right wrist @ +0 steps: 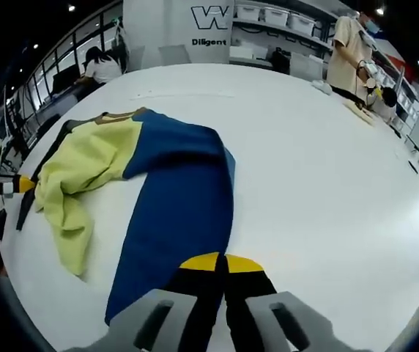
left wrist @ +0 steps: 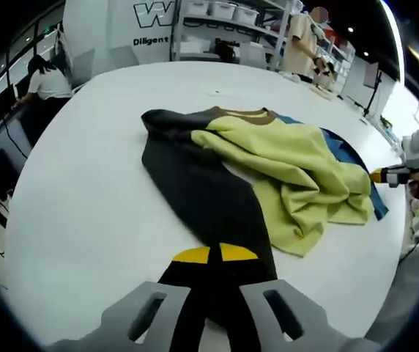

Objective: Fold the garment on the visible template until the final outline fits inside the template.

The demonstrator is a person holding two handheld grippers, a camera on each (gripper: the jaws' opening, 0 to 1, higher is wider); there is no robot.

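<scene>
A garment lies crumpled on the white table (left wrist: pixel 85 183). It has a yellow-green body (left wrist: pixel 283 158), a brown collar (left wrist: pixel 242 114), a black sleeve (left wrist: pixel 202 191) and a blue sleeve (right wrist: pixel 184 198). In the left gripper view my left gripper (left wrist: pixel 214 254) is shut, its yellow tips on the near end of the black sleeve. The right gripper (left wrist: pixel 385 175) shows at the far right, by the blue edge (left wrist: pixel 356 158). In the right gripper view my right gripper (right wrist: pixel 220 262) is shut at the near end of the blue sleeve. The left gripper (right wrist: pixel 12 185) is at the far left, beside the yellow-green body (right wrist: pixel 85 158).
The table's edge (left wrist: pixel 385 249) runs close on the right of the left gripper view. A person (left wrist: pixel 45 81) sits at a desk beyond the table. Another person (right wrist: pixel 349 51) stands by shelves of bins (right wrist: pixel 272 18). Bare tabletop (right wrist: pixel 327 191) spreads right of the blue sleeve.
</scene>
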